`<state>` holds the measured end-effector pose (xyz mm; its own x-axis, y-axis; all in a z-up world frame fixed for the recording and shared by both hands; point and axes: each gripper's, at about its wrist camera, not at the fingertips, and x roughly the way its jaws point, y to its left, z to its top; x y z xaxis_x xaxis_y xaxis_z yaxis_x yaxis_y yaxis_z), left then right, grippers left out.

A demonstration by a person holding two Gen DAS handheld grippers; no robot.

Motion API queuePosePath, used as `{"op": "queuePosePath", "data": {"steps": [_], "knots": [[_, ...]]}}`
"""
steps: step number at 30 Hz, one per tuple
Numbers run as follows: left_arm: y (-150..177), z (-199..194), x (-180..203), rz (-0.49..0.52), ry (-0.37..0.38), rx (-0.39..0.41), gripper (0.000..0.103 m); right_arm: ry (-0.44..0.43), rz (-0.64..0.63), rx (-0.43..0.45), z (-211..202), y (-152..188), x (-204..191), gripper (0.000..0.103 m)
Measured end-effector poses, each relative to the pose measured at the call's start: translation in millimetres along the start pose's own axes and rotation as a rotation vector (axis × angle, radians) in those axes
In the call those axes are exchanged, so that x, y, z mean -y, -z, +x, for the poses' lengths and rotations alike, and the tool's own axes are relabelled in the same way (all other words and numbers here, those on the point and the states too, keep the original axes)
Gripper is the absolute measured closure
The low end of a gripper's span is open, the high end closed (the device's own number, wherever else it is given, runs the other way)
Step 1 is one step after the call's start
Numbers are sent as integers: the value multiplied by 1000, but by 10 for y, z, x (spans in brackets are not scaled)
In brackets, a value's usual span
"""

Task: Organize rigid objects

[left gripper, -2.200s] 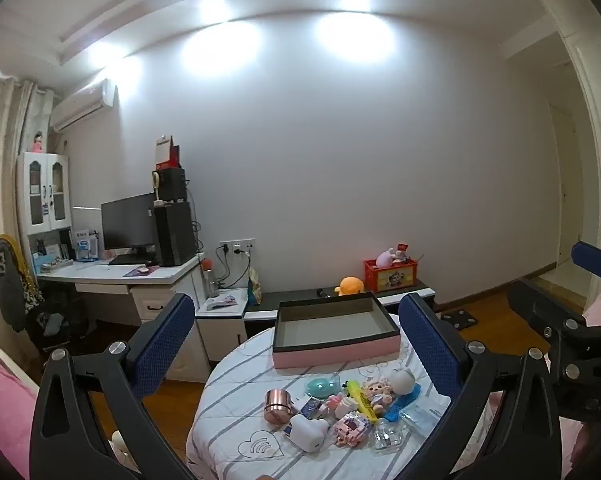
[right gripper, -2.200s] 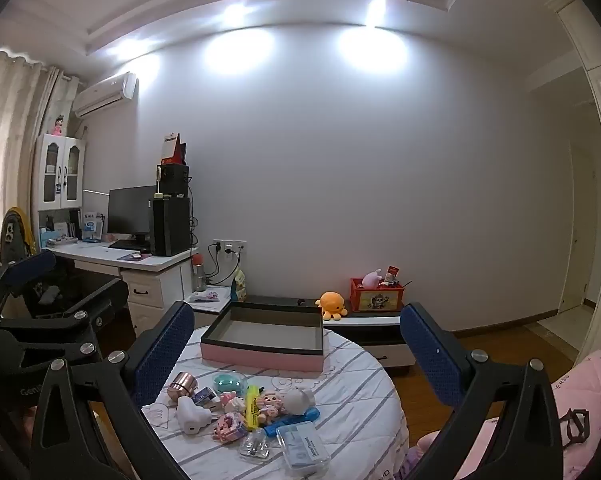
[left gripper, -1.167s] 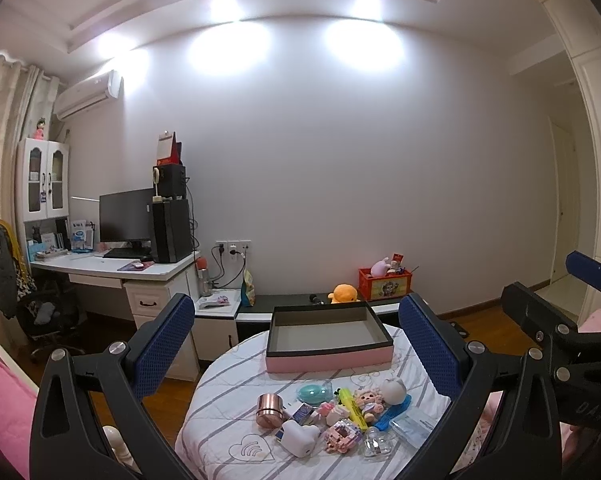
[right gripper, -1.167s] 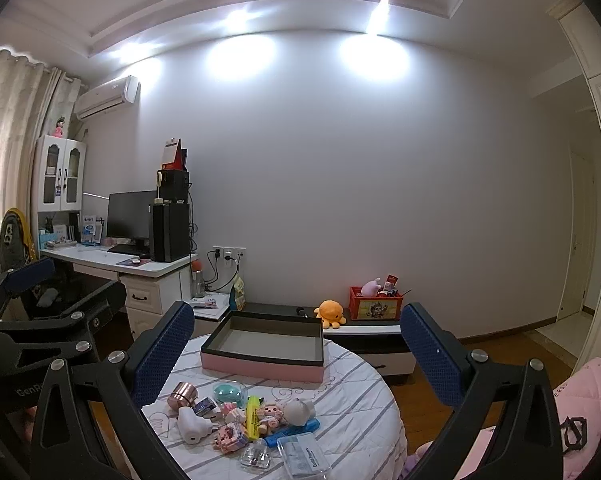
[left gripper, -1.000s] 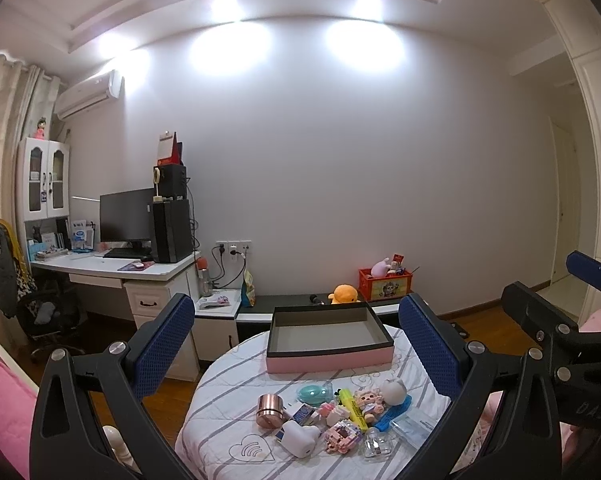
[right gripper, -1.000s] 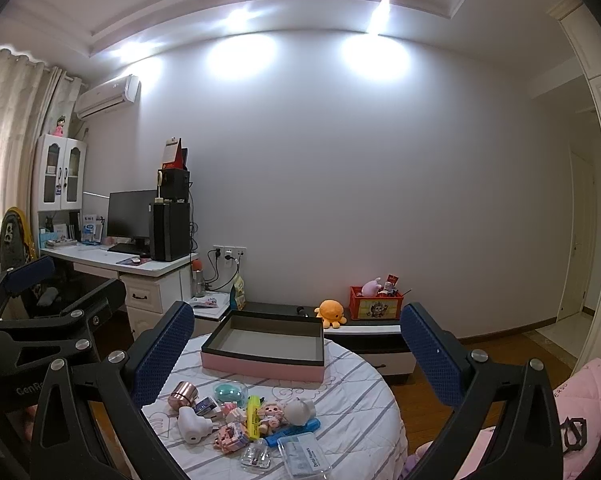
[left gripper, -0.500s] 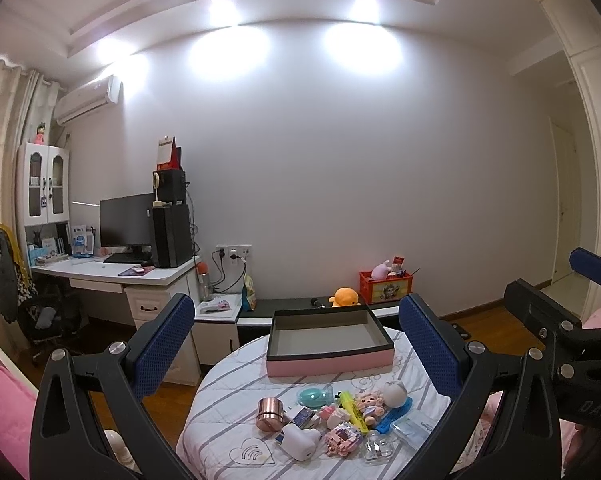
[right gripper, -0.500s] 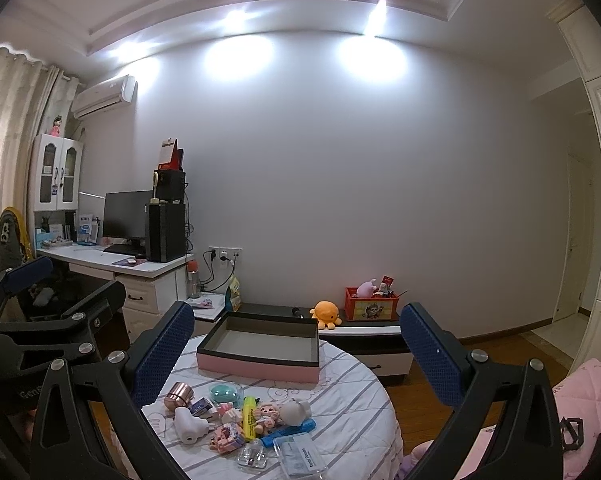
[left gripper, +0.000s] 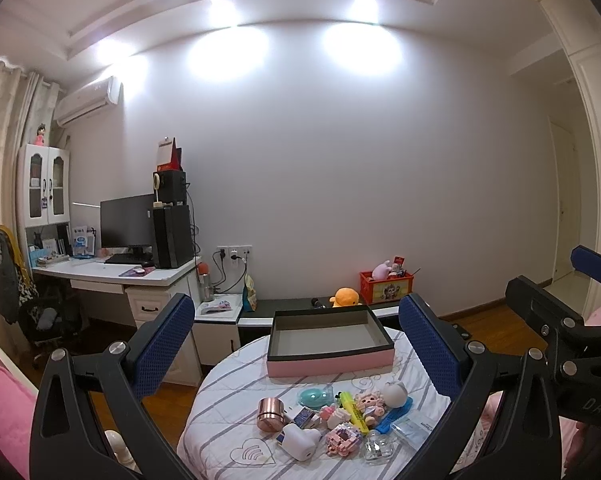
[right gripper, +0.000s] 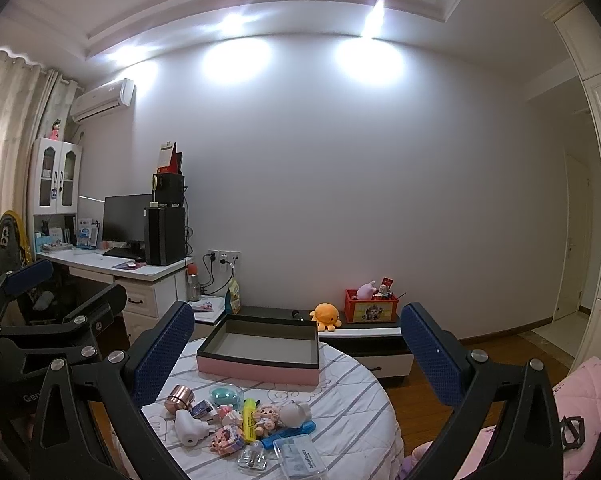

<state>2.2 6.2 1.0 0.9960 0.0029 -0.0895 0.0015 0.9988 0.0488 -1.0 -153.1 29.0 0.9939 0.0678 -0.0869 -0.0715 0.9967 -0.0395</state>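
On the round table (left gripper: 220, 412) with its striped white cloth, a heap of small things lies at the near side: a copper-coloured cup (left gripper: 271, 413), a white plug-shaped piece (left gripper: 298, 438), a teal round case (left gripper: 315, 396), a yellow highlighter (left gripper: 352, 407), a small doll (left gripper: 367, 402), a pink block toy (left gripper: 340, 436) and a clear plastic box (left gripper: 414, 429), all crowded together and touching. Just beyond the heap, on the far side of the table, stands the pink tray (left gripper: 328, 363) with a dark rim, its inside bare. The left gripper (left gripper: 296, 340) hangs above the near edge of the table with its blue-padded fingers (left gripper: 162, 344) spread wide, nothing between them. The right gripper (right gripper: 296, 344) is held to its right, likewise spread wide and holding nothing, well above the heap. Against the far wall to the left stands a white desk (right gripper: 112, 266) with a monitor (right gripper: 126, 218), and an orange plush toy (right gripper: 326, 314) sits on a low cabinet behind the table.
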Motion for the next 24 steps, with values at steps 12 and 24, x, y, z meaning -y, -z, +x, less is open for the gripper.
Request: {"op": "queuePosePath", "data": {"steps": [12, 24], "knots": [[-7, 0, 1, 2, -1, 1, 0, -4, -1, -3, 5, -11, 4, 0], [-9, -14, -16, 2, -2, -2, 0, -5, -4, -7, 5, -8, -16, 0]]}}
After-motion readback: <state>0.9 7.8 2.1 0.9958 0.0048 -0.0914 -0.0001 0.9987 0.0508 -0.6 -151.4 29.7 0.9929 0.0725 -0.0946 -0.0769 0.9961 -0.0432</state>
